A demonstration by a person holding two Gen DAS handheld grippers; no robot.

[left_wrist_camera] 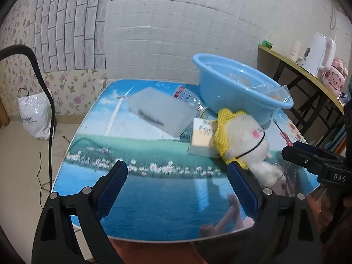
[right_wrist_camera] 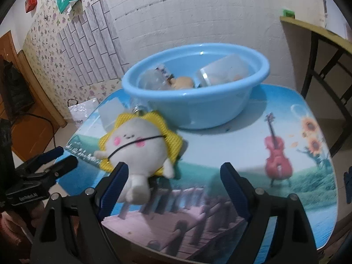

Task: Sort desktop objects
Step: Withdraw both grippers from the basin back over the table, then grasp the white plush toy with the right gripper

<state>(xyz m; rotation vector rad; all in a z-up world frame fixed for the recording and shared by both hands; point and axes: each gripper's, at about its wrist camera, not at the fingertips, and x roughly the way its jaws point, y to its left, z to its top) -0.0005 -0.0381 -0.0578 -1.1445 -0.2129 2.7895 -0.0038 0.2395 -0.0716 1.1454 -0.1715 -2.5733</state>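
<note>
Blue basin (right_wrist_camera: 195,101) sits at the table's (right_wrist_camera: 220,149) far side; only the right view shows a bottle (right_wrist_camera: 154,79), a cup (right_wrist_camera: 222,70) and a blurred tan thing inside. The left view alone shows a clear box (left_wrist_camera: 158,112) and carton (left_wrist_camera: 201,138) behind the plush (right_wrist_camera: 138,151). Left gripper (left_wrist_camera: 177,184) and right gripper (right_wrist_camera: 173,182) both gape, empty.

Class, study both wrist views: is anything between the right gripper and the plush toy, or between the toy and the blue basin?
Nothing visible blocks the right gripper; the plush toy lies just ahead beside its left finger. The blue basin sits directly behind the toy, and only its raised wall must be cleared. A small box lies beside the toy, off the path.
</note>
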